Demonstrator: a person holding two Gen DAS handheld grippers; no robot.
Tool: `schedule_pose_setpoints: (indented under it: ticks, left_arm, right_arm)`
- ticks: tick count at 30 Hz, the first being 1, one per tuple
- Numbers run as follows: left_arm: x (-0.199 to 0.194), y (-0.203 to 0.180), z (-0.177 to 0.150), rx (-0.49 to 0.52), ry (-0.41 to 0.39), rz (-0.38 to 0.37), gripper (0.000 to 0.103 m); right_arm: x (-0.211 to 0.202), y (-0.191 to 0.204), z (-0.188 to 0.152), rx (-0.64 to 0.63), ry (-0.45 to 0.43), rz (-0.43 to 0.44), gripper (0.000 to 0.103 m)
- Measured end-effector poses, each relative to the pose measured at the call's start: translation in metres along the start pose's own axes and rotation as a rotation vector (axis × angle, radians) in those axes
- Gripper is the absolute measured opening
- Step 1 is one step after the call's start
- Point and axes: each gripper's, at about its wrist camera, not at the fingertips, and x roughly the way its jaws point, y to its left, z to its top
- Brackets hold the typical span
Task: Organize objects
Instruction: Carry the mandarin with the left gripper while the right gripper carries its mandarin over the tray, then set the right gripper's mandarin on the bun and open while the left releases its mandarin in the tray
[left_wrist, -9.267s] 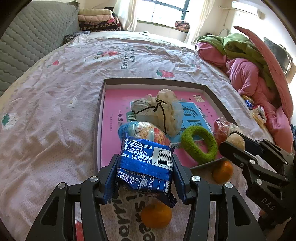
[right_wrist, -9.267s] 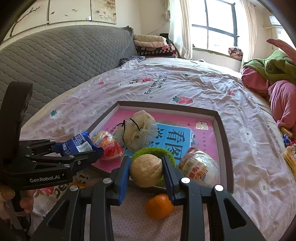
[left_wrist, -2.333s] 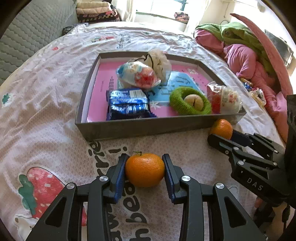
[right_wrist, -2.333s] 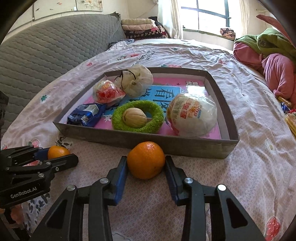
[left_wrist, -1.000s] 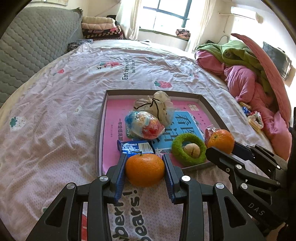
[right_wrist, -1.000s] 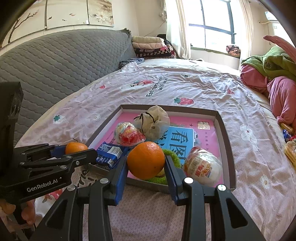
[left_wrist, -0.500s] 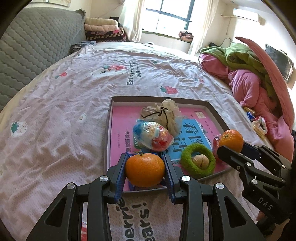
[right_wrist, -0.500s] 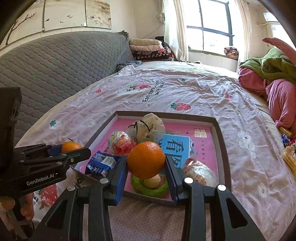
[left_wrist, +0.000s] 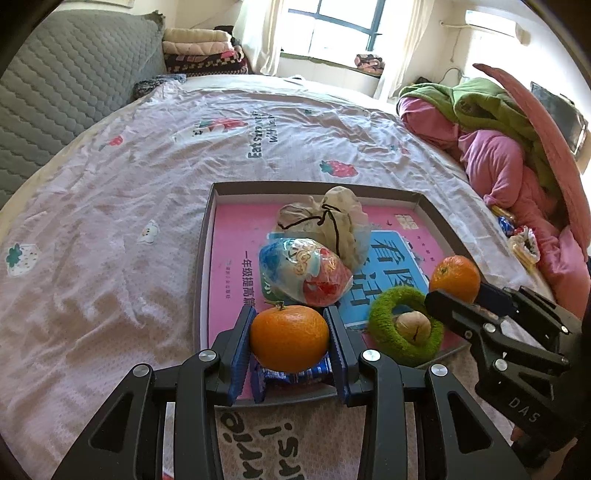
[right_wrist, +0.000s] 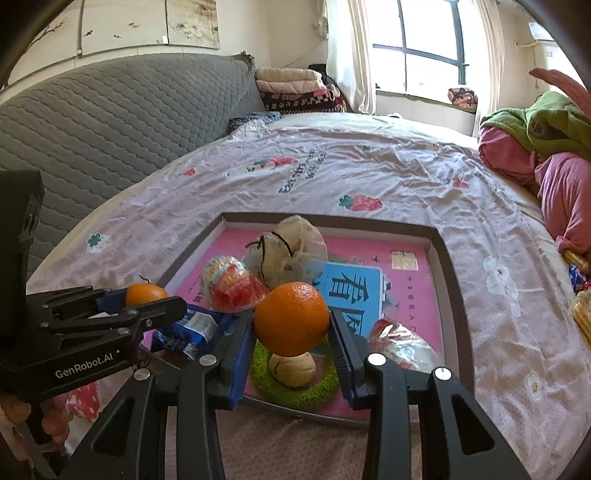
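My left gripper (left_wrist: 290, 338) is shut on an orange with a stem (left_wrist: 290, 341) and holds it above the near left part of the grey tray (left_wrist: 205, 240), over a blue snack packet (left_wrist: 291, 374). My right gripper (right_wrist: 291, 325) is shut on a second orange (right_wrist: 291, 323), held above a green ring (right_wrist: 295, 387) with a walnut (right_wrist: 291, 363) in it. The tray with its pink floor (right_wrist: 369, 254) also holds a cloth drawstring pouch (left_wrist: 328, 221), a colourful wrapped snack (left_wrist: 303, 271) and a clear bagged snack (right_wrist: 399, 347).
The tray lies on a bed with a pink strawberry-print sheet (left_wrist: 110, 221). A grey quilted headboard (right_wrist: 92, 114) stands on the left. Pink and green bedding (left_wrist: 498, 147) is piled at the right, with small packets (left_wrist: 521, 240) beside it. Folded blankets (right_wrist: 291, 88) lie at the far end.
Both grippers, each with its orange, have moved forward over the tray's near part. The tray's contents lie as before.
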Motion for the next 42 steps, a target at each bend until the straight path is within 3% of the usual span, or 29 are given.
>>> schedule_pose_setpoints:
  ticks: [7,31,36,42]
  left_arm:
    - [0.015,0.001,0.000,-0.003,0.018,0.004,0.038]
    - [0.026,-0.003,-0.001,0.013,0.017,0.048,0.040]
    - [0.027,-0.003,-0.001,0.011,0.027,0.045,0.048]
    - [0.025,-0.003,-0.003,0.014,0.029,0.046,0.049]
  right_arm:
    - [0.017,-0.004,-0.008,0.006,0.042,-0.001,0.040]
    - [0.026,-0.006,-0.014,0.020,0.048,-0.005,0.040]
    - [0.023,-0.007,-0.013,0.025,0.039,0.000,0.040]
    - [0.015,-0.007,-0.013,0.030,0.030,-0.001,0.040]
